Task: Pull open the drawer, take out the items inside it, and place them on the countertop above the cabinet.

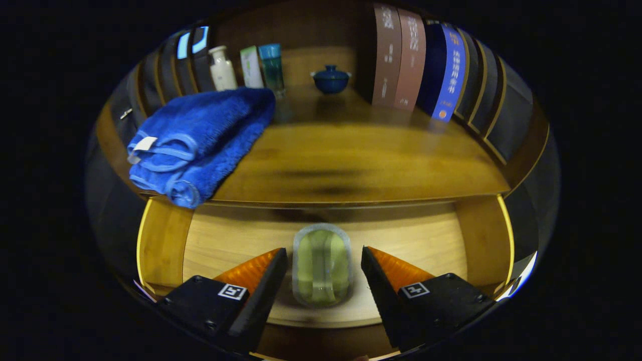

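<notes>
Spread wide, the claw (324, 260) hangs over the open drawer (160, 245) with its 2 fingers on either side of a small greenish container (321, 265), which lies on the drawer's pale floor. Neither finger touches it; a gap shows on both sides, so nothing is pinched yet. The container sits roughly midway across the drawer, just below the front edge of the counter (361, 160).

On that counter, a folded blue towel (200, 140) lies to the left, its near end overhanging the edge above the drawer. Behind it stand a white bottle (222, 68), a pale tube (251, 66) and a teal tumbler (271, 66), with a blue lidded bowl (330, 79) further back and a row of books (411, 60) leaning at the right. Bare wood in the middle looks like the natural landing place.

The step in hand appears to be grasping the container. To do it well, the claw should probably descend until the fingers bracket the container's long sides near its middle, staying centred so both meet it together and it does not skid. Then lift straight up, and draw back enough to clear the counter's overhanging edge before moving above it.
</notes>
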### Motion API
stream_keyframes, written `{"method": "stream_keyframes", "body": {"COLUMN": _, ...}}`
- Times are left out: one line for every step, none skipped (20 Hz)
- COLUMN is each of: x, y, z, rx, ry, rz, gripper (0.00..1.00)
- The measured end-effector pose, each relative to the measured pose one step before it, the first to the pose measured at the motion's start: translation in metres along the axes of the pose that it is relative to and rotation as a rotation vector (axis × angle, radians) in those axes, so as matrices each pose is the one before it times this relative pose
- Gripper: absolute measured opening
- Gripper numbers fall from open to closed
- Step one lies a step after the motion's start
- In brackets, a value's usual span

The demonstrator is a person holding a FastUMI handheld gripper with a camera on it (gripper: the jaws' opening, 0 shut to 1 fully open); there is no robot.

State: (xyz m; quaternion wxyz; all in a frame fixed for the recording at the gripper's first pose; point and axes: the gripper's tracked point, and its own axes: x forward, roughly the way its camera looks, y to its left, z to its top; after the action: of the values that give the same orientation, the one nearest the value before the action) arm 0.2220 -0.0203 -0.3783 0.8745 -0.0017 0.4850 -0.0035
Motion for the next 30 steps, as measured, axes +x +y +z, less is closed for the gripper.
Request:
{"method": "stream_keyframes", "body": {"x": 0.00951, "y": 0.00253, "z": -0.00616, "rx": 0.00408, "ry": 0.02935, "rz": 0.00771, "gripper": 0.9}}
{"method": "stream_keyframes", "body": {"x": 0.00542, "y": -0.00125, "z": -0.00339, "rx": -0.00295, "ry": 0.01652, "rz": -0.00988, "gripper": 0.83}}
{"method": "stream_keyframes", "body": {"x": 0.00352, "y": 0.00025, "z": -0.00267, "rx": 0.0064, "ry": 0.01874, "rz": 0.0095, "gripper": 0.77}}
{"method": "stream_keyframes", "body": {"x": -0.00197, "y": -0.00321, "z": 0.0013, "rx": 0.00578, "ry": 0.00516, "rz": -0.01191, "gripper": 0.65}}
{"method": "stream_keyframes", "body": {"x": 0.00487, "y": -0.00208, "z": 0.00148, "rx": 0.0183, "ry": -0.01352, "rz": -0.00251, "gripper": 0.53}}
{"method": "stream_keyframes", "body": {"x": -0.00503, "y": -0.00129, "z": 0.0023, "rx": 0.01456, "ry": -0.00142, "rz": -0.00163, "gripper": 0.41}}
{"method": "stream_keyframes", "body": {"x": 0.0051, "y": -0.00072, "z": -0.00134, "rx": 0.01043, "ry": -0.0069, "rz": 0.00246, "gripper": 0.28}}
{"method": "stream_keyframes", "body": {"x": 0.00015, "y": -0.00045, "z": 0.00311, "rx": -0.00419, "ry": -0.01681, "rz": -0.00363, "gripper": 0.28}}
{"method": "stream_keyframes", "body": {"x": -0.01067, "y": 0.00235, "z": -0.0058, "rx": -0.00961, "ry": 0.01092, "rz": 0.00899, "gripper": 0.28}}
{"method": "stream_keyframes", "body": {"x": 0.01529, "y": 0.00033, "z": 0.00118, "rx": -0.00986, "ry": -0.01262, "rz": 0.00655, "gripper": 0.14}}
{"method": "stream_keyframes", "body": {"x": -0.00854, "y": 0.00189, "z": -0.00181, "rx": -0.00973, "ry": 0.00031, "rz": 0.01644, "gripper": 0.14}}
{"method": "stream_keyframes", "body": {"x": -0.0036, "y": 0.00032, "z": -0.00157, "rx": -0.00266, "ry": -0.00751, "rz": 0.00519, "gripper": 0.14}}
{"method": "stream_keyframes", "body": {"x": -0.00566, "y": 0.00004, "z": -0.00187, "rx": 0.00235, "ry": -0.00664, "rz": 0.00162, "gripper": 0.14}}
{"method": "stream_keyframes", "body": {"x": -0.006, "y": -0.00076, "z": -0.00169, "rx": 0.00386, "ry": -0.00581, "rz": -0.00028, "gripper": 0.14}}
{"method": "stream_keyframes", "body": {"x": -0.00758, "y": -0.00092, "z": -0.00138, "rx": 0.00215, "ry": -0.01082, "rz": -0.00245, "gripper": 0.14}}
{"method": "stream_keyframes", "body": {"x": -0.00878, "y": -0.00035, "z": -0.00002, "rx": -0.00124, "ry": -0.01195, "rz": -0.00078, "gripper": 0.14}}
{"method": "stream_keyframes", "body": {"x": -0.00984, "y": -0.00038, "z": 0.00012, "rx": -0.00102, "ry": -0.01397, "rz": 0.00002, "gripper": 0.14}}
{"method": "stream_keyframes", "body": {"x": -0.01028, "y": 0.00069, "z": 0.00172, "rx": 0.00019, "ry": -0.01713, "rz": 0.00167, "gripper": 0.14}}
{"method": "stream_keyframes", "body": {"x": -0.00981, "y": 0.00169, "z": 0.0013, "rx": 0.00063, "ry": -0.01165, "rz": 0.00315, "gripper": 0.14}}
{"method": "stream_keyframes", "body": {"x": -0.01051, "y": 0.00207, "z": 0.0021, "rx": -0.00027, "ry": -0.01616, "rz": 0.00251, "gripper": 0.14}}
{"method": "stream_keyframes", "body": {"x": -0.00837, "y": 0.0016, "z": 0.00241, "rx": -0.00299, "ry": -0.01297, "rz": 0.00258, "gripper": 0.14}}
{"method": "stream_keyframes", "body": {"x": -0.00879, "y": 0.00161, "z": 0.0029, "rx": -0.00295, "ry": -0.01548, "rz": 0.00294, "gripper": 0.14}}
{"method": "stream_keyframes", "body": {"x": -0.009, "y": 0.00086, "z": 0.00328, "rx": 0.00065, "ry": -0.01786, "rz": 0.00142, "gripper": 0.14}}
{"method": "stream_keyframes", "body": {"x": -0.00792, "y": 0.00144, "z": 0.00463, "rx": 0.00507, "ry": -0.01777, "rz": 0.00396, "gripper": 0.14}}
{"method": "stream_keyframes", "body": {"x": -0.00828, "y": 0.0015, "z": 0.00467, "rx": 0.00495, "ry": -0.01554, "rz": 0.00588, "gripper": 0.14}}
{"method": "stream_keyframes", "body": {"x": -0.008, "y": 0.00127, "z": 0.00659, "rx": 0.00501, "ry": -0.01755, "rz": 0.0078, "gripper": 0.14}}
{"method": "stream_keyframes", "body": {"x": -0.00611, "y": 0.00022, "z": 0.00826, "rx": 0.00526, "ry": -0.01997, "rz": 0.00577, "gripper": 0.14}}
{"method": "stream_keyframes", "body": {"x": -0.00561, "y": -0.00013, "z": 0.00847, "rx": -0.00361, "ry": -0.01894, "rz": -0.00056, "gripper": 0.14}}
{"method": "stream_keyframes", "body": {"x": -0.00171, "y": -0.00165, "z": 0.01192, "rx": -0.01206, "ry": -0.01877, "rz": -0.0029, "gripper": 0.14}}
{"method": "stream_keyframes", "body": {"x": -0.00212, "y": -0.00148, "z": 0.01138, "rx": -0.01428, "ry": -0.02134, "rz": -0.00346, "gripper": 0.14}}
